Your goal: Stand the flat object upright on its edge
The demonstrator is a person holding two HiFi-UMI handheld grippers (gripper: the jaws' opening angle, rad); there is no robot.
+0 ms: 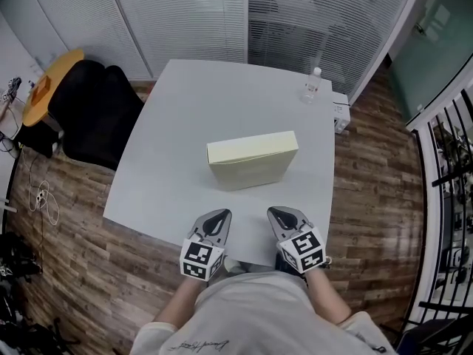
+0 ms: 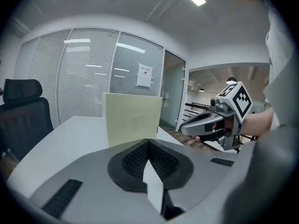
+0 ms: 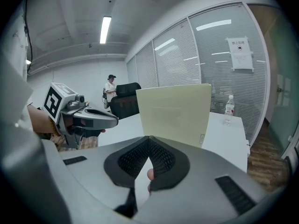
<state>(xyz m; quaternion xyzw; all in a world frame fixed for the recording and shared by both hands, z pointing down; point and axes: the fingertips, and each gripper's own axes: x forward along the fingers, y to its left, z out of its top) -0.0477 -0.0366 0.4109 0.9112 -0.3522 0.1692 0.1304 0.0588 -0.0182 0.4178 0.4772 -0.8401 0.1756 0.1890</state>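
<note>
Box: the pale yellow box (image 1: 251, 161) is in the middle of the white table (image 1: 170, 176). It stands up on one thin edge, with its wide side facing the person. I think the job looks done.
What holds it: nothing. No gripper touches it, so it balances all by itself.
Left gripper: the left gripper (image 1: 219, 214) is over the near edge of the table, well apart from the box. Its two fingers are pressed together, with nothing between them.
Right gripper: the right gripper (image 1: 279, 213) is just beside the left one, also well apart from the box. Its fingers are pressed together too, and it holds nothing.
Biggest worry: the box may tip over and lie flat again. Its bottom edge is thin and its side is tall, so I think a small push up high is enough.
What could cause it: a gripper that reaches forward and bumps the wide side. A knock on the near edge of the table could also shake the box.
Which way it may fall: toward the person or away from them, I guess, because those are its thin ways.
Bottle: a clear water bottle (image 1: 311, 86) stands near the far right corner, well apart from the box. I think a falling box misses it.
Safest idea: keep both grippers away from the box and the table.
</note>
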